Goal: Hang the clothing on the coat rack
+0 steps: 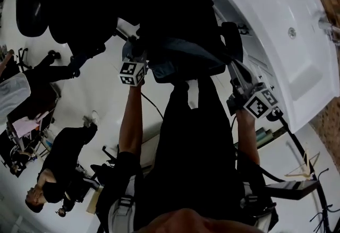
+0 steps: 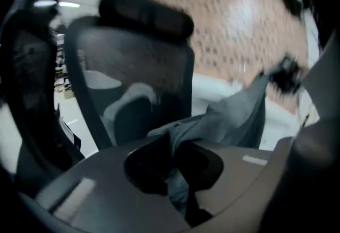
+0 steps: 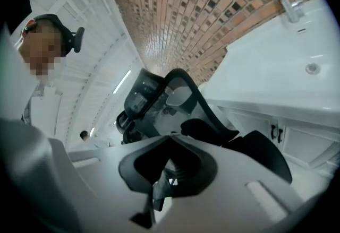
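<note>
Now, L gripper [image 2: 175,162] clamped shut on garment [image 2: 228,120], grey cloth bunched betw jaws, just in front of chair [image 2: 133,83]. Garment looks soft, light, floppy; prob best held at collar/shoulders. R gripper [image 3: 163,176] shut too, seemingly pinching thin garment edge. Pale floor [image 1: 101,94] under chair; sink [image 1: 276,30] right of chair.
</note>
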Demonstrator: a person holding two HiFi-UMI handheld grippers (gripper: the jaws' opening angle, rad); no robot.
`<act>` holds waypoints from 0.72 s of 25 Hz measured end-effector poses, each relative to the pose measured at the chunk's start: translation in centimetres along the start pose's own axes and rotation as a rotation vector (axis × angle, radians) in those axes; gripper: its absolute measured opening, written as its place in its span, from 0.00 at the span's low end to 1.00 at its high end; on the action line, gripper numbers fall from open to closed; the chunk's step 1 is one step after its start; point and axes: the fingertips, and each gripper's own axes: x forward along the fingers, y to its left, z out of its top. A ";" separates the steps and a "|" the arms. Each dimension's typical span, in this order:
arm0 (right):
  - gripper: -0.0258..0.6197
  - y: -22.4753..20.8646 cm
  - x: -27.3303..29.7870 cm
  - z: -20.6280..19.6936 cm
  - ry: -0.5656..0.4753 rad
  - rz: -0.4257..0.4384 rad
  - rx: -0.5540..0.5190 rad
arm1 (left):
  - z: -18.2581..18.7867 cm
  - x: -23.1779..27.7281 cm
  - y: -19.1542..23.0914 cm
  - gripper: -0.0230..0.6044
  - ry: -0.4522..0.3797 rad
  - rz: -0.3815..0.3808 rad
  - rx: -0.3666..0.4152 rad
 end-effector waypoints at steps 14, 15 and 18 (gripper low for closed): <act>0.05 19.1 -16.2 3.4 -0.649 0.257 0.022 | 28.6 -34.2 -11.1 0.06 -1.091 -0.654 -0.046; 0.05 20.3 -18.5 3.1 -0.708 0.237 -0.006 | 29.5 -34.5 -11.9 0.06 -1.103 -0.717 -0.053; 0.05 23.3 -25.2 1.8 -0.853 0.160 -0.069 | 30.9 -34.9 -15.1 0.06 -1.091 -0.873 -0.089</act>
